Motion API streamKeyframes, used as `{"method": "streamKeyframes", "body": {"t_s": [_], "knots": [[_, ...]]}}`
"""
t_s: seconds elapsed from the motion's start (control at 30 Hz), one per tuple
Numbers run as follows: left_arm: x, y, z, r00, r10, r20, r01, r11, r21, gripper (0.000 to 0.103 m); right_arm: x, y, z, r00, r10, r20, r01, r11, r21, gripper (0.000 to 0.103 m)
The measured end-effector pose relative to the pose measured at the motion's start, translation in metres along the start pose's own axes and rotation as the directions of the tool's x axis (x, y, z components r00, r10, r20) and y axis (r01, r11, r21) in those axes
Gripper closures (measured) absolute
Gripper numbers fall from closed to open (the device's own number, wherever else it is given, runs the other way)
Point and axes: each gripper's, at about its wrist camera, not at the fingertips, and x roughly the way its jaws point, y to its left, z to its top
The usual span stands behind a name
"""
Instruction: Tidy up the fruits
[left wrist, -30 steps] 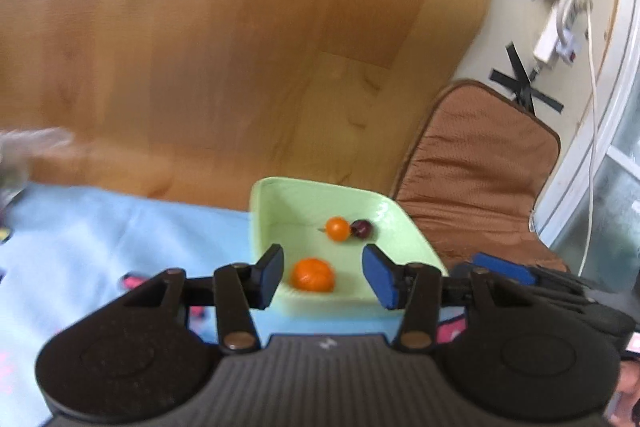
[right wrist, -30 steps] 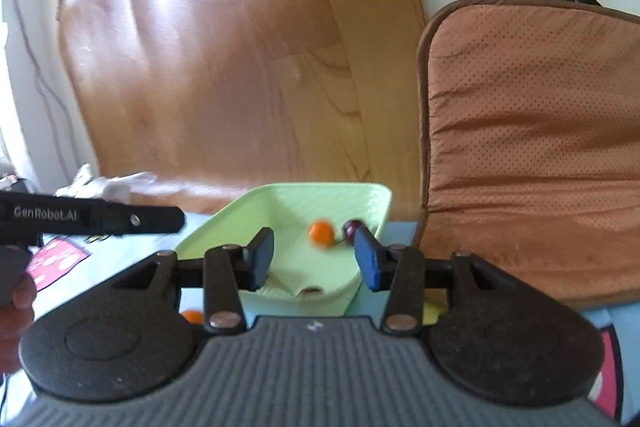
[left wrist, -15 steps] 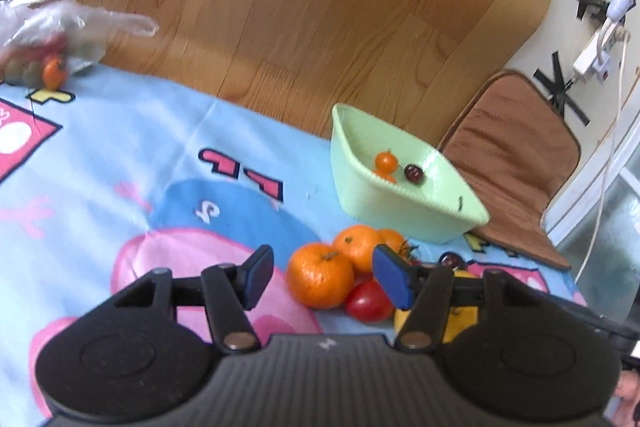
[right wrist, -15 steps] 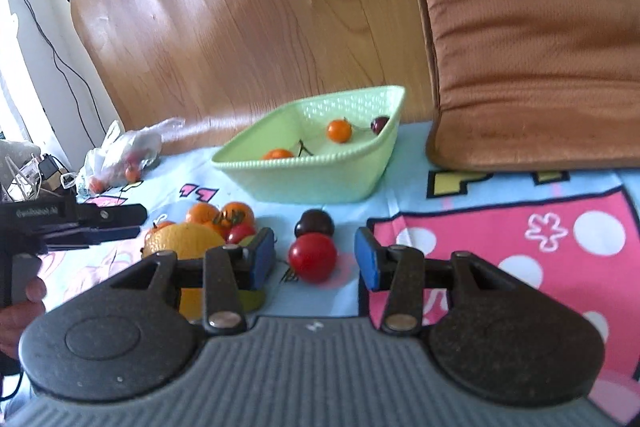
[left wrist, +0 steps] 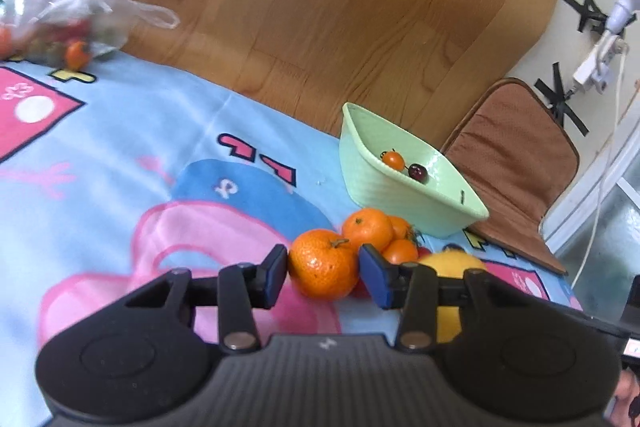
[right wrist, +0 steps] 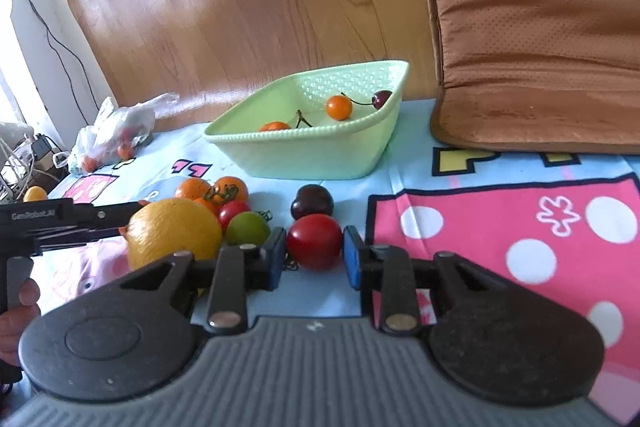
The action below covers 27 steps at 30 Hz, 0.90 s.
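Left tongs (left wrist: pixel 323 273) spread apart, blue pads either side of a round orange mandarin with a green stem (left wrist: pixel 325 264); left pad looks to touch the peel, right pad near it, contact hard to confirm. Mandarin sits on the cartoon-print blue and pink cloth (left wrist: pixel 120 163) covering the tabletop. Just behind it a second orange mandarin (left wrist: pixel 367 229), small orange tomatoes, and a large yellow citrus fruit (left wrist: pixel 452 263) to the right.

Right tongs (right wrist: pixel 314 257) also spread apart, pads flanking a glossy red tomato (right wrist: pixel 315 242) lying on the cloth, small gaps both sides, not clamped. Dark purple plum (right wrist: pixel 312 202) just behind the tomato. Green tomato (right wrist: pixel 248 228) and small red tomato (right wrist: pixel 233 211) to the left, beside the yellow citrus.

Pale green plastic basket (right wrist: pixel 304 151) stands on the cloth behind the fruit pile, well apart from both tongs. Inside: small orange cherry tomato (right wrist: pixel 339 107), dark cherry with stem (right wrist: pixel 382 99), another orange fruit partly hidden by the rim. Clear plastic bag with fruit (left wrist: pixel 56 23) at the far left edge of the cloth. Brown padded cushion (right wrist: pixel 536 31) right of the basket.
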Motion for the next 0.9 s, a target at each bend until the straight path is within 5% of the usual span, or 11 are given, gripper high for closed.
{"method": "streamKeyframes", "body": {"t_s": [0.47, 0.63, 0.8, 0.9], "knots": [[-0.051, -0.076, -0.086, 0.991, -0.092, -0.101, 0.113, 0.967, 0.227, 0.063, -0.078, 0.057, -0.072, 0.989, 0.142, -0.035, -0.146, 0.967, -0.209, 0.07], [-0.055, -0.093, -0.1, 0.996, -0.048, -0.08, 0.07, 0.954, 0.292, 0.062, -0.08, 0.065, -0.083, 0.995, 0.09, -0.038, -0.097, 0.957, -0.272, 0.069], [-0.067, -0.095, -0.101, 1.0, 0.005, -0.03, 0.004, 0.951, 0.309, 0.044, -0.087, 0.062, -0.085, 0.996, 0.081, -0.027, -0.085, 0.963, -0.258, 0.068], [-0.074, -0.1, -0.101, 1.0, 0.021, 0.012, -0.024, 0.938, 0.345, 0.034, -0.092, 0.065, -0.089, 0.997, 0.08, -0.011, -0.08, 0.958, -0.275, 0.049]]}}
